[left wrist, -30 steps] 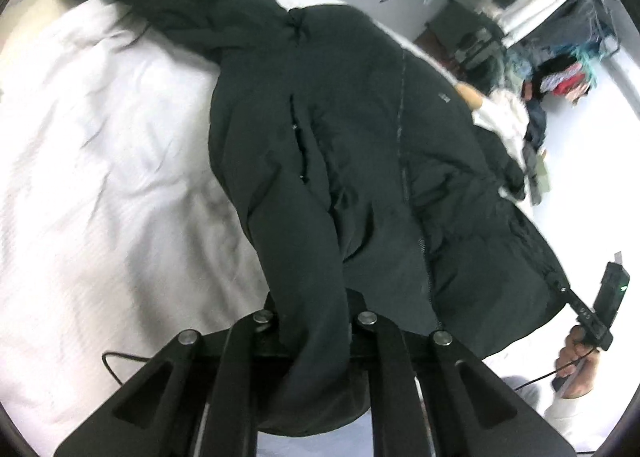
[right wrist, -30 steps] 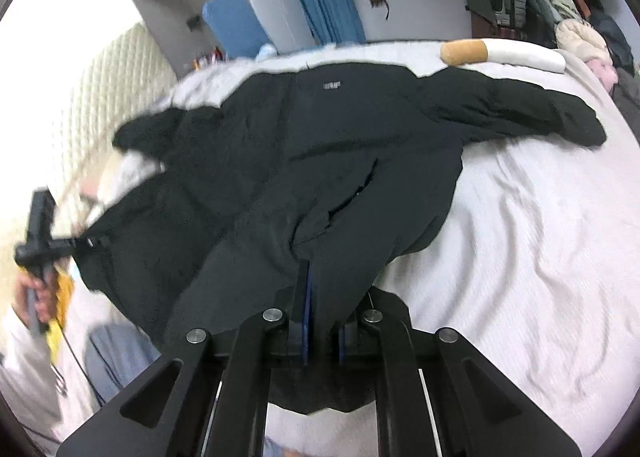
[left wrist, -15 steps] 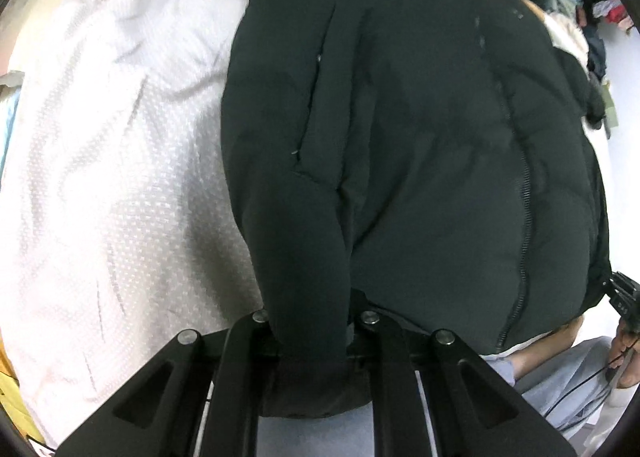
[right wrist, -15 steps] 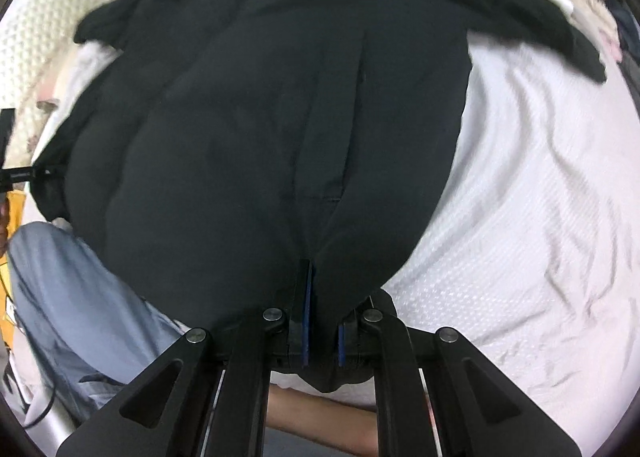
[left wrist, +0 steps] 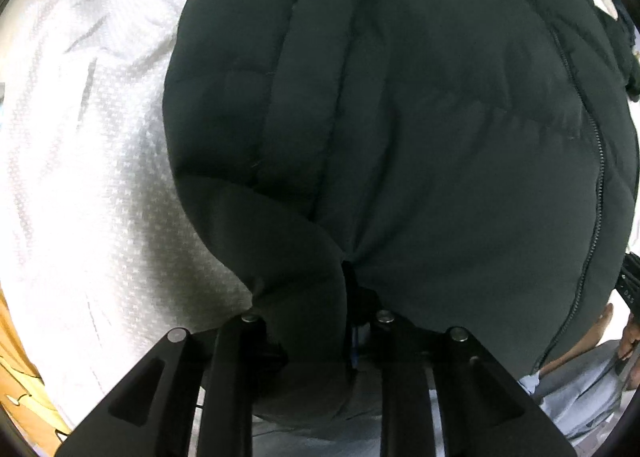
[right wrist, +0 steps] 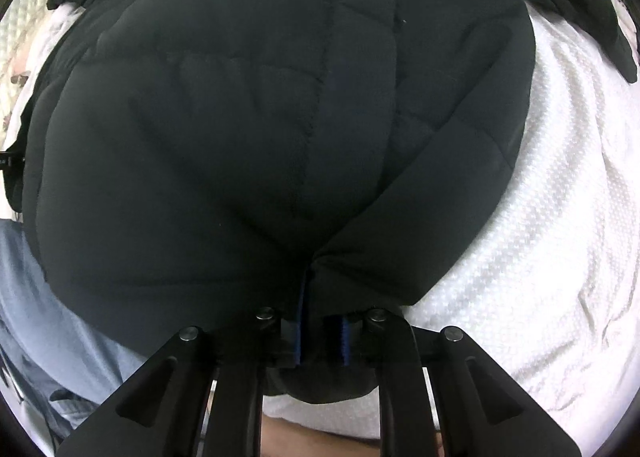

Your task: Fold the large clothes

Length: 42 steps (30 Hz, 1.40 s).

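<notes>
in the left wrist view a white bed cover (left wrist: 92,161) fills the left of the frame; the black puffer jacket (left wrist: 420,117) spreads over the centre and right, its zipper (left wrist: 596,193) running down the right edge. the left gripper (left wrist: 316,321), bottom centre, is clamped on the jacket's hem. in the right wrist view the jacket (right wrist: 260,117) covers left and centre, bed cover (right wrist: 560,217) at right, and the right gripper (right wrist: 320,321) pinches the hem too.

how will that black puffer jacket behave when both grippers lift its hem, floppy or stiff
Probably floppy but bulky: the black puffer jacket bunches into soft folds where the right gripper pinches it. Its puffed quilted panels suggest it is light for its size. The smooth shell may slip, so the left gripper likely needs a firm clamp. On the white bedspread it should drag, not roll.
</notes>
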{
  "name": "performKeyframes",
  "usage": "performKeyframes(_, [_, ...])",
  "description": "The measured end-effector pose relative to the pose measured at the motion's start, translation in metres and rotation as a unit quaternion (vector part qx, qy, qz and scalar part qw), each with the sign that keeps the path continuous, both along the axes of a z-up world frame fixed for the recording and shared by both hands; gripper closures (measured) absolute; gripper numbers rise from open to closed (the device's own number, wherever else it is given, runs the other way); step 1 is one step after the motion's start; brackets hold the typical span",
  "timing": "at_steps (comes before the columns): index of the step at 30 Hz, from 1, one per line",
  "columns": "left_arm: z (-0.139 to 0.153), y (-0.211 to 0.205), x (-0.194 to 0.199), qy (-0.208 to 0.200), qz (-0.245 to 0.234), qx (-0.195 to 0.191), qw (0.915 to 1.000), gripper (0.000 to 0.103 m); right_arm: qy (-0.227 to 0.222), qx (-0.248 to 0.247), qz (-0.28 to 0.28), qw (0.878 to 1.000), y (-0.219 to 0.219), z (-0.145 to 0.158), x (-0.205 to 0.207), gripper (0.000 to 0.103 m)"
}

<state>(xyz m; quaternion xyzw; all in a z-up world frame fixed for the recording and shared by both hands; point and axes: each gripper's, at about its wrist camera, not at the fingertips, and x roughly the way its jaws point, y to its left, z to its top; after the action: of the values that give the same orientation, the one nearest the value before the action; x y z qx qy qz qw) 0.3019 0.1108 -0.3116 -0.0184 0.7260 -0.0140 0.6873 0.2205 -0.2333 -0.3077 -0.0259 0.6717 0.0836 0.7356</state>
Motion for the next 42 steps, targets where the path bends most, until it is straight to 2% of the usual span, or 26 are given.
performKeyframes(6, [0.025, -0.016, -0.001, -0.028, -0.001, 0.028, 0.9992, 0.080, -0.002, 0.021, -0.031, 0.999, -0.022, 0.017, 0.003, 0.087])
performKeyframes(9, [0.041, -0.012, -0.013, -0.047, 0.013, 0.018, 0.9986, 0.079, -0.003, 0.042, -0.055, 0.998, -0.040, 0.034, -0.001, 0.080])
performKeyframes(13, [0.070, -0.007, -0.021, -0.073, 0.037, -0.008, 0.9966, 0.070, -0.020, 0.060, -0.078, 0.995, -0.057, 0.065, -0.003, 0.076])
performKeyframes(17, [0.114, 0.002, -0.033, -0.113, 0.048, -0.020, 0.9922, 0.062, -0.061, 0.066, -0.091, 0.992, -0.072, 0.116, -0.009, 0.068])
performKeyframes(19, [0.139, 0.009, -0.043, -0.137, 0.050, -0.030, 0.9888, 0.057, -0.085, 0.067, -0.089, 0.990, -0.077, 0.123, -0.030, 0.063])
performKeyframes(21, [0.157, 0.009, -0.055, -0.160, 0.053, -0.030, 0.9852, 0.051, -0.114, 0.071, -0.091, 0.987, -0.070, 0.145, -0.041, 0.058])
performKeyframes(23, [0.181, 0.016, -0.062, -0.181, 0.053, -0.030, 0.9816, 0.050, -0.143, 0.068, -0.089, 0.983, -0.061, 0.165, -0.049, 0.054])
performKeyframes(25, [0.188, 0.001, -0.077, -0.198, 0.055, -0.032, 0.9781, 0.049, -0.167, 0.067, -0.083, 0.980, -0.060, 0.185, -0.049, 0.052])
performKeyframes(28, [0.223, 0.002, -0.092, -0.236, 0.054, -0.026, 0.9699, 0.047, -0.221, 0.068, -0.068, 0.971, -0.055, 0.223, -0.054, 0.049])
performKeyframes(29, [0.234, 0.003, -0.096, -0.247, 0.055, -0.023, 0.9672, 0.042, -0.234, 0.066, -0.065, 0.968, -0.045, 0.225, -0.056, 0.048])
performKeyframes(31, [0.253, -0.003, -0.103, -0.274, 0.053, -0.016, 0.9600, 0.036, -0.278, 0.055, -0.054, 0.957, -0.029, 0.245, -0.058, 0.038])
performKeyframes(35, [0.281, -0.018, -0.111, -0.331, 0.053, -0.006, 0.9421, 0.030, -0.336, 0.059, -0.042, 0.939, -0.005, 0.259, -0.061, 0.032])
performKeyframes(41, [0.316, -0.045, -0.128, -0.400, 0.065, -0.010, 0.9141, 0.018, -0.386, 0.081, -0.030, 0.918, 0.010, 0.269, -0.077, 0.021])
performKeyframes(42, [0.321, -0.052, -0.132, -0.411, 0.062, -0.012, 0.9095, 0.016, -0.392, 0.084, -0.027, 0.916, 0.010, 0.270, -0.078, 0.016])
